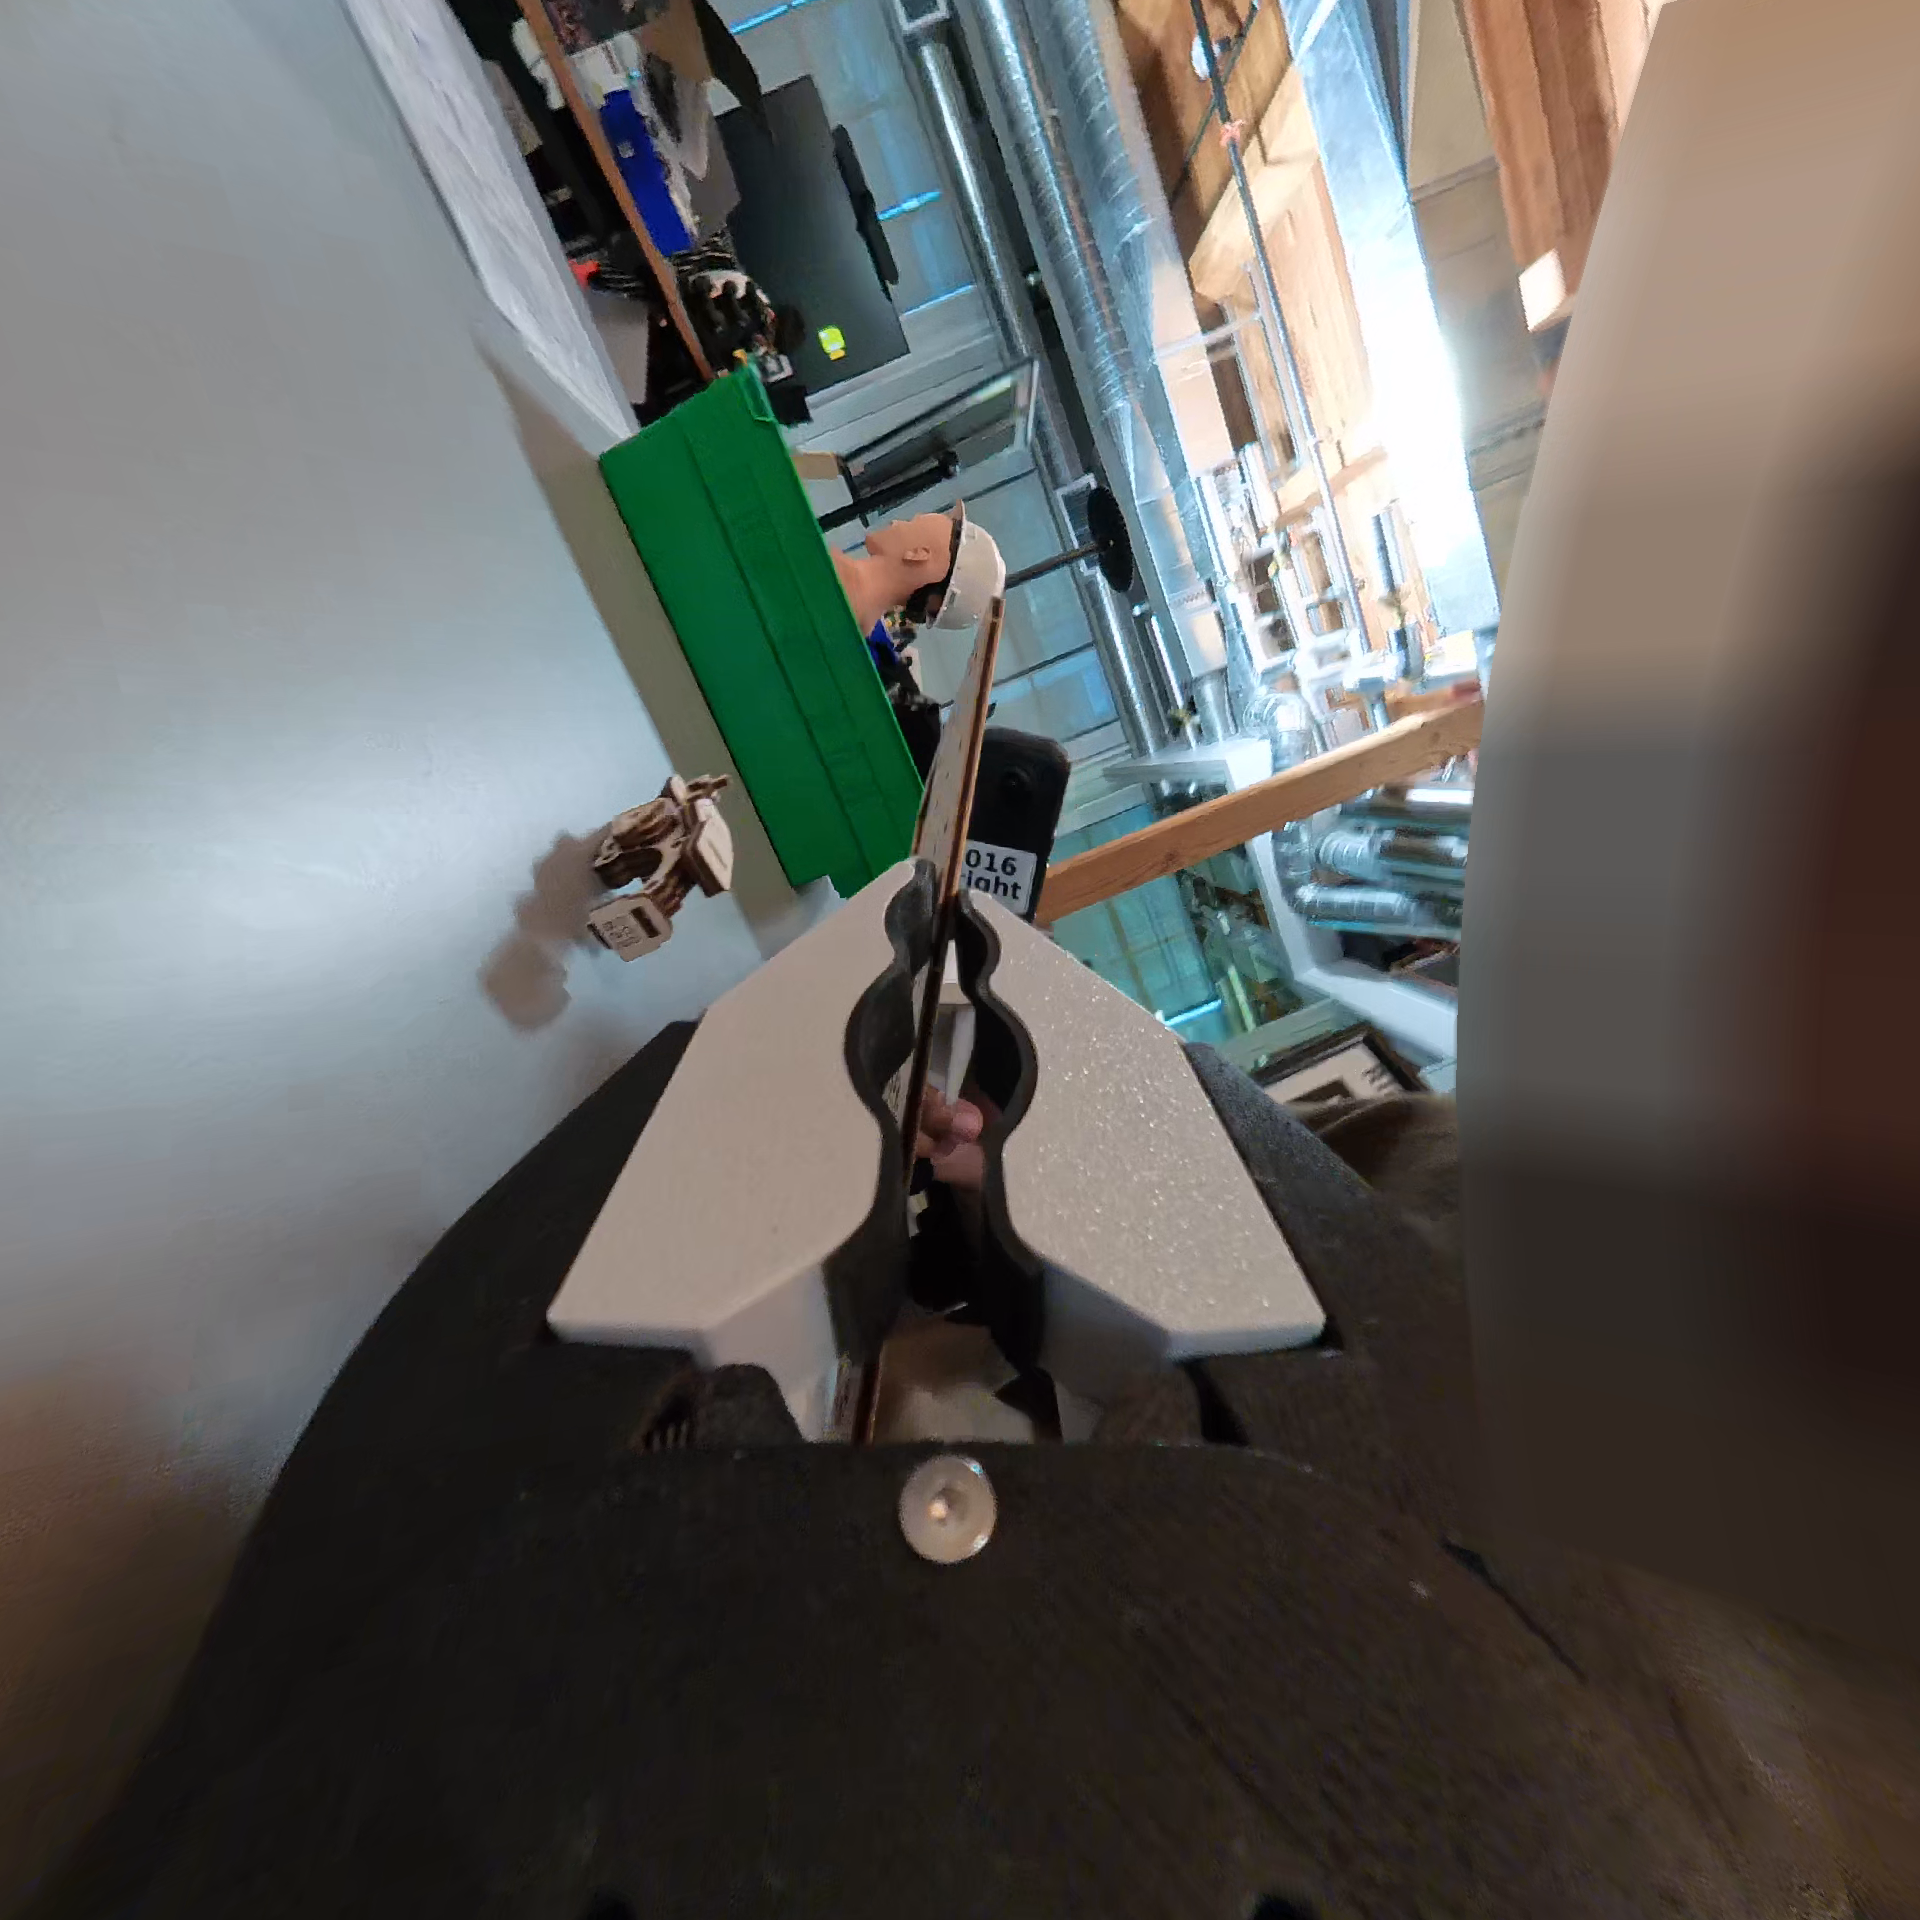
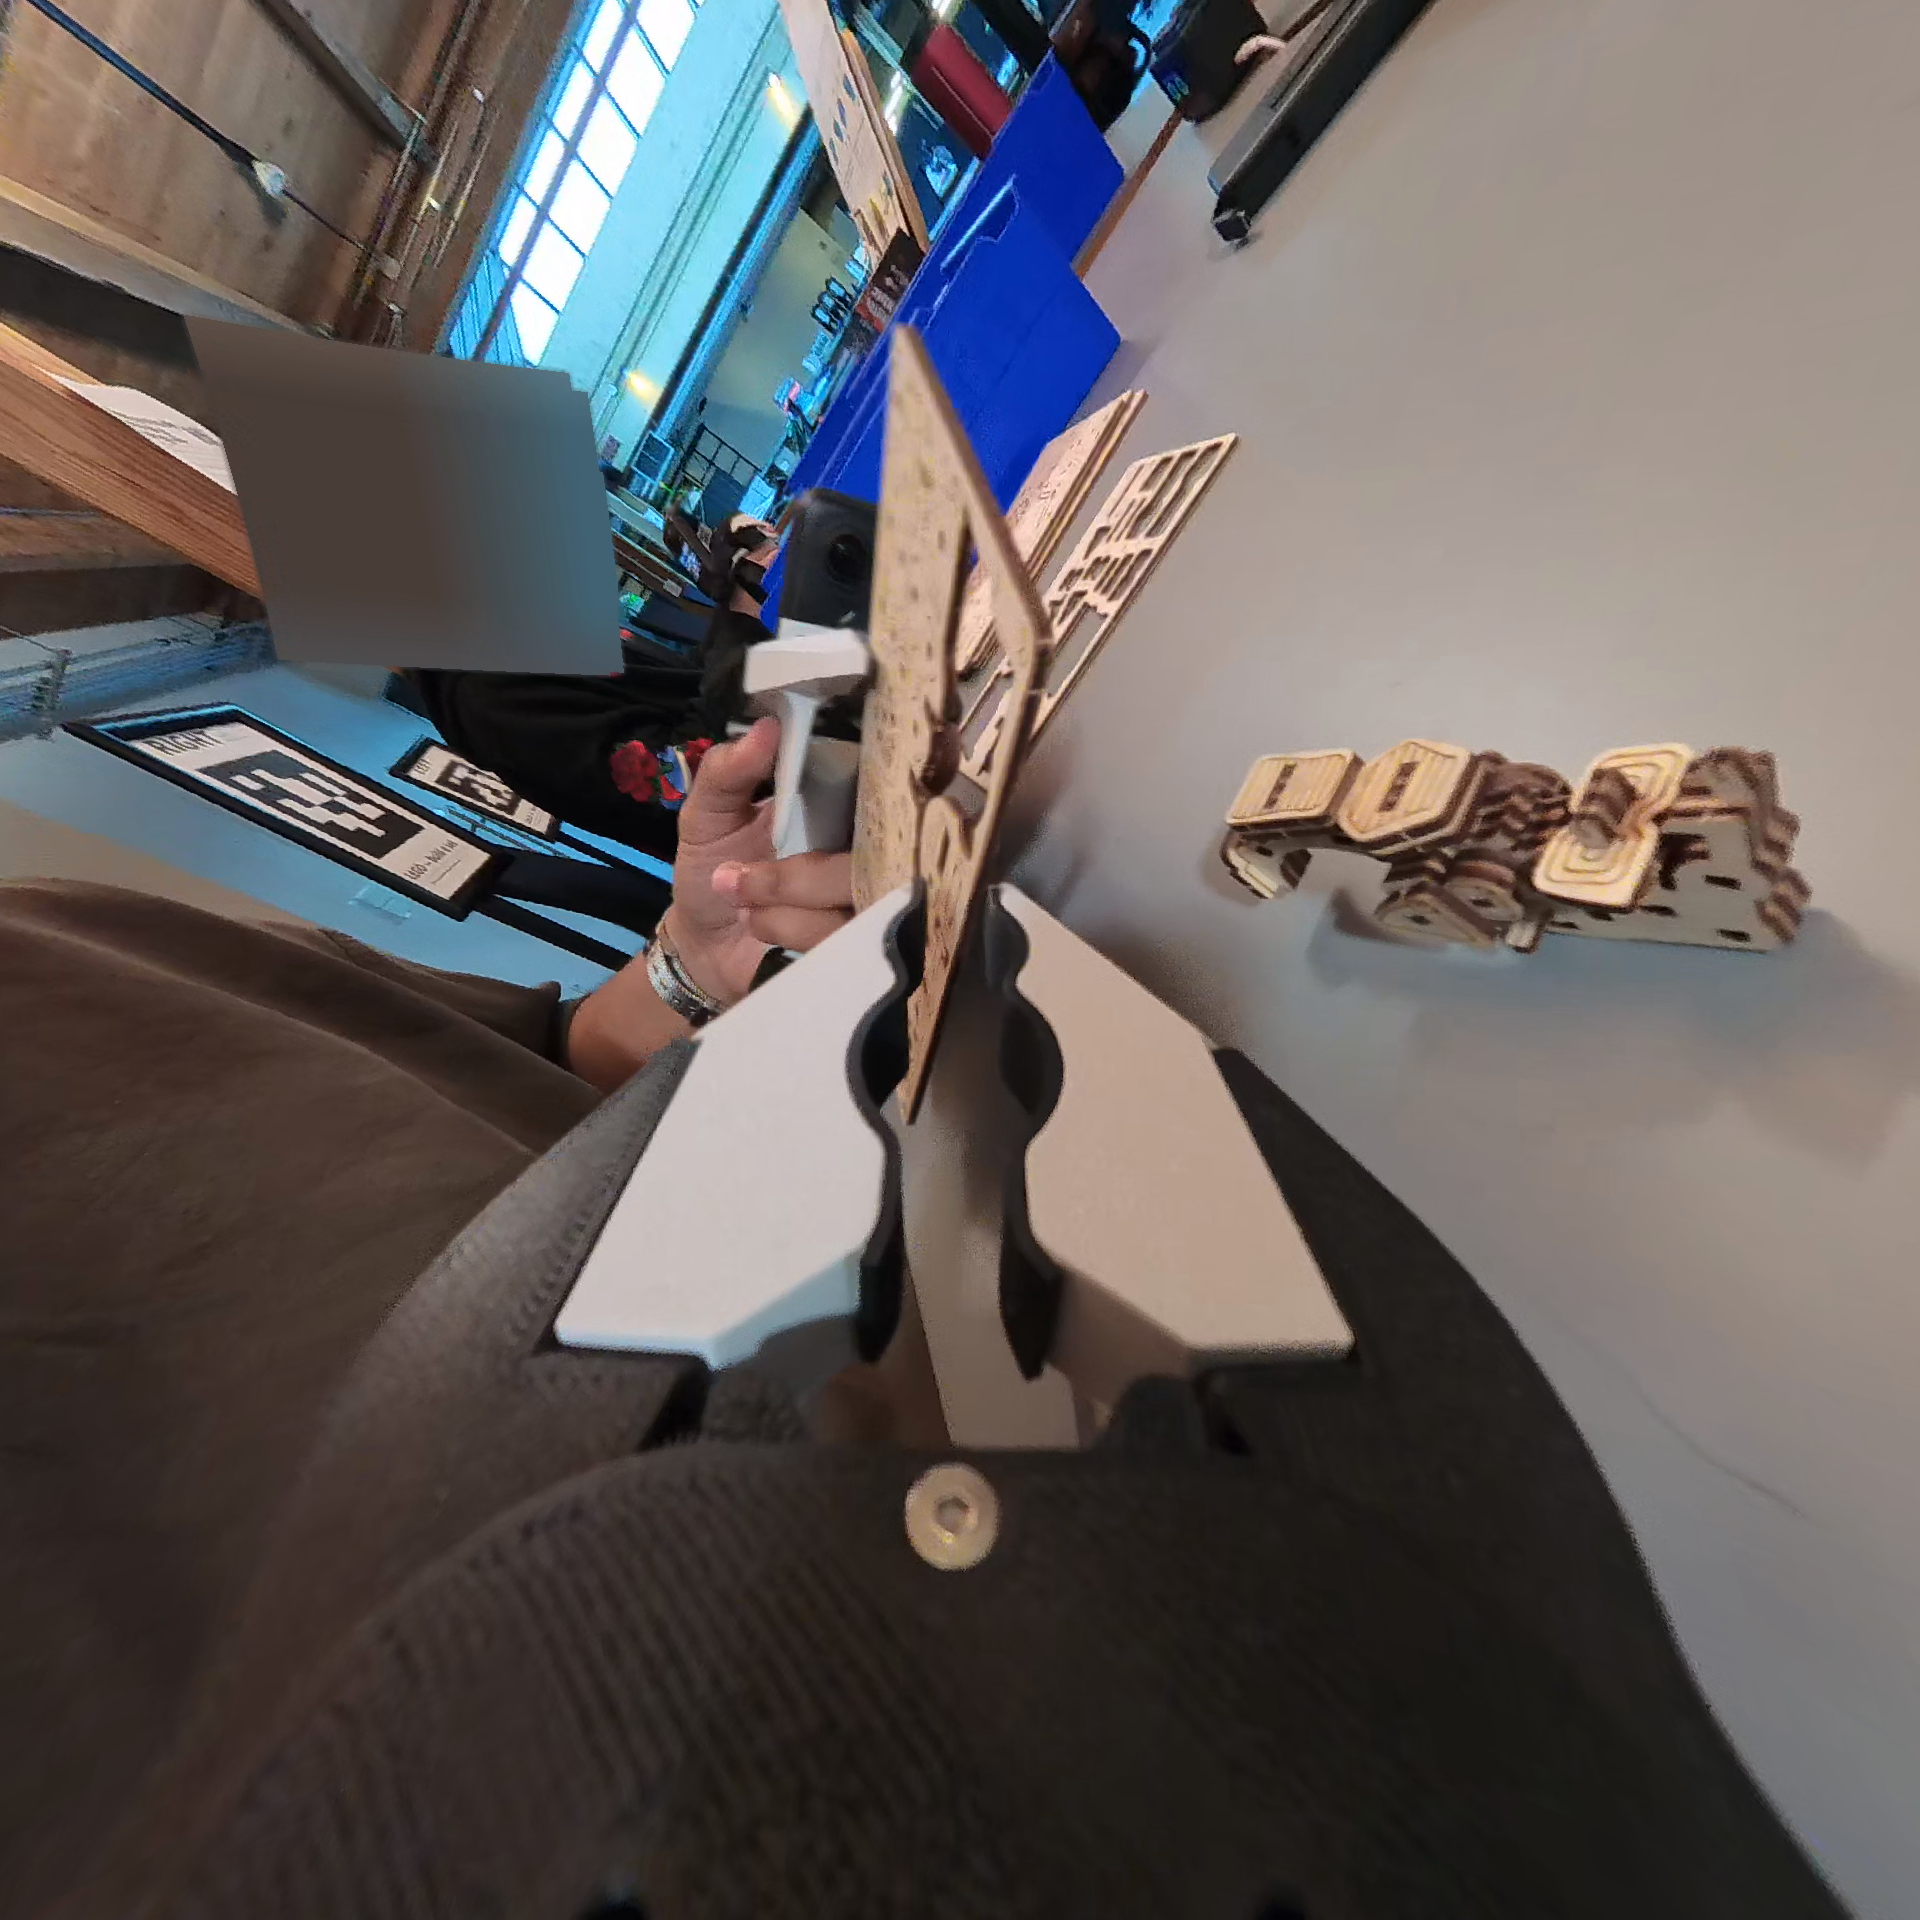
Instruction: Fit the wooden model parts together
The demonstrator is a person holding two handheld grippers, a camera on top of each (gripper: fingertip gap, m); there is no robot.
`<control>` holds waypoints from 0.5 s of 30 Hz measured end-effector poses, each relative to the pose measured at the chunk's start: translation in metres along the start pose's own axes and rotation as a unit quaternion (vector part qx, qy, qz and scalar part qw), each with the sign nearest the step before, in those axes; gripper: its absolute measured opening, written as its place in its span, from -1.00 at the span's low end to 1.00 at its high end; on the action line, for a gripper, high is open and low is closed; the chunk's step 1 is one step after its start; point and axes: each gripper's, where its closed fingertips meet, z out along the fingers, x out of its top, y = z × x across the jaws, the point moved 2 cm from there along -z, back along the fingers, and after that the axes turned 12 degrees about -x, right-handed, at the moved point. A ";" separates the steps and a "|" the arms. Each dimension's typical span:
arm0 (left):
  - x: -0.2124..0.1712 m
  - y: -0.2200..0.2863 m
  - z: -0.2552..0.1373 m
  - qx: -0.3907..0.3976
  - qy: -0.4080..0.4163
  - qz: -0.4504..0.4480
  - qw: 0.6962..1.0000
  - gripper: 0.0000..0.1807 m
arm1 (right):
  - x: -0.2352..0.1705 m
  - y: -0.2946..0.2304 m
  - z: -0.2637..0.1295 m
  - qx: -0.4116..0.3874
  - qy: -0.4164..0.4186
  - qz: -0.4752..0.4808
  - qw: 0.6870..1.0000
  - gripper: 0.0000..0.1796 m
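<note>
- Left wrist view: the desk (image 1: 260, 727) fills the left side, tilted steeply by the camera roll.
- A partly built model (image 1: 665, 862) of layered wooden parts sits on the desk, apart from both grippers, just beside the near corner of a green box (image 1: 758, 644).
- The green box lies flat on the desk toward its far edge.
- The left gripper (image 1: 940, 935) has its jaws clamped on a thin wooden sheet (image 1: 961, 769), seen edge-on; the sheet runs forward out of the fingertips and back between the pads.
- The right gripper's black body, with a white label, shows just behind the sheet; a finger is visible through the gap between the pads.
- Right wrist view: a hand (image 2: 738, 873) with a beaded wristband holds the left gripper's grey handle at the left of the sheet.
- The right gripper (image 2: 951, 925) has its jaws closed on the lower edge of the same sheet (image 2: 925, 644); the sheet stands upright, held clear of the desk (image 2: 1558, 468) by both grippers.
- The sheet shows laser-cut outlines and one large cut-out opening.
- Further sheets (image 2: 1132, 520) lie flat on the desk behind the held one, against a blue box (image 2: 997, 312).
- The model (image 2: 1517, 847) rests on the desk to the right, well apart from the sheet.
- A black bar (image 2: 1309, 114) lies near the desk's far edge.
</note>
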 end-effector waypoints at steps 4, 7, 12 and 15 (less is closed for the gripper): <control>-0.011 0.015 0.011 0.020 -0.044 0.099 0.994 -0.99 | 0.001 -0.003 -0.001 0.008 0.002 -0.009 1.000 -0.90; -0.012 0.021 0.010 0.022 -0.032 0.114 0.993 -0.99 | 0.003 -0.009 -0.003 0.032 0.006 -0.013 0.999 -0.92; -0.012 0.021 0.001 0.002 -0.001 0.069 0.998 -0.99 | 0.008 -0.028 -0.001 0.097 0.010 -0.022 0.995 -0.95; -0.016 0.027 -0.003 -0.010 0.008 0.063 0.998 -0.98 | 0.009 -0.045 0.004 0.145 0.002 -0.044 0.988 -0.92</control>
